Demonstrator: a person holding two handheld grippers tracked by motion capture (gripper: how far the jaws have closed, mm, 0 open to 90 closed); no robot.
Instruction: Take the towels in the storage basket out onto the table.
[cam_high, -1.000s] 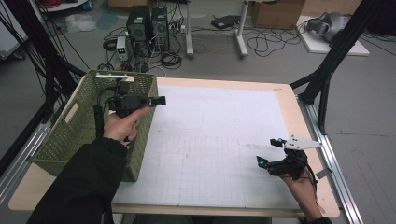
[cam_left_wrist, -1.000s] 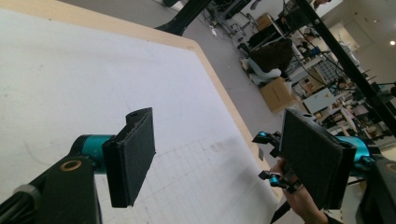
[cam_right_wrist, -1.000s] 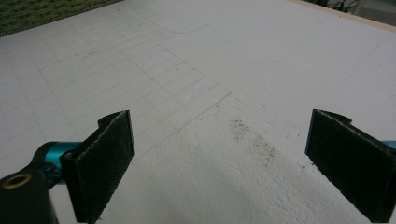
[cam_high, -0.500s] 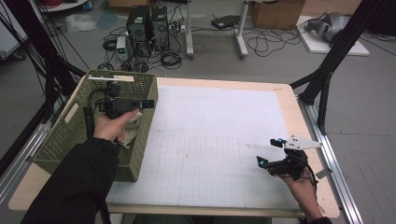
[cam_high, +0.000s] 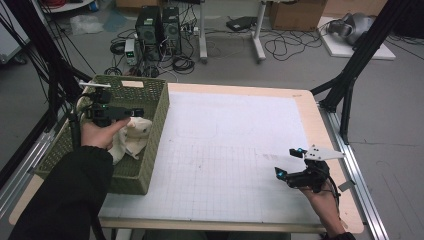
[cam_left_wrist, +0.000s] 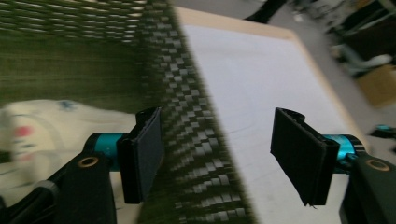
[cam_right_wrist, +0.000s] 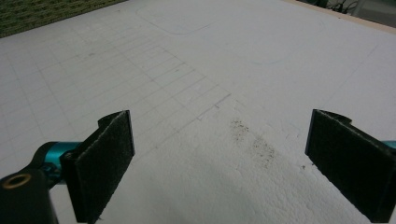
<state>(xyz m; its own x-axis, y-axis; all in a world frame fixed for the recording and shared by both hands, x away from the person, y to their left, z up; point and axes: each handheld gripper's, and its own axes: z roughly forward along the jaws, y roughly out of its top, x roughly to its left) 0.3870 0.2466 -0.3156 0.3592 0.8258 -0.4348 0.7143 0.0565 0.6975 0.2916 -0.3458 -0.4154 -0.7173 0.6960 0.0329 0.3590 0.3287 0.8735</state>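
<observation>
Cream-coloured soft toy (cam_high: 131, 136), possibly a plush animal though motion blur hides its exact shape, lies inside a green woven basket (cam_high: 156, 107) at the left end of the table. In the left gripper view the toy (cam_left_wrist: 42, 135) shows pale with a small pink mark and a small blue one, resting on the basket floor against the dark green weave (cam_left_wrist: 201, 154). The left gripper (cam_high: 136, 111) hangs over the basket just above the toy, held by a hand in a dark sleeve (cam_high: 65, 195); its jaws have just been closing a little but stand apart with nothing between them, one over the toy, the other over the white mat beyond the basket wall. The basket sits on the table's left edge, beside a white gridded mat (cam_high: 235, 150) that covers most of the wooden tabletop (cam_high: 305, 97). The right gripper (cam_high: 288, 162) rests low near the table's front right corner, well apart from the basket, its jaws spread wide over bare mat with a faint dark smudge (cam_right_wrist: 252, 137) between them. Behind the table, computer towers (cam_high: 157, 25) and loose cables lie on the grey floor.
</observation>
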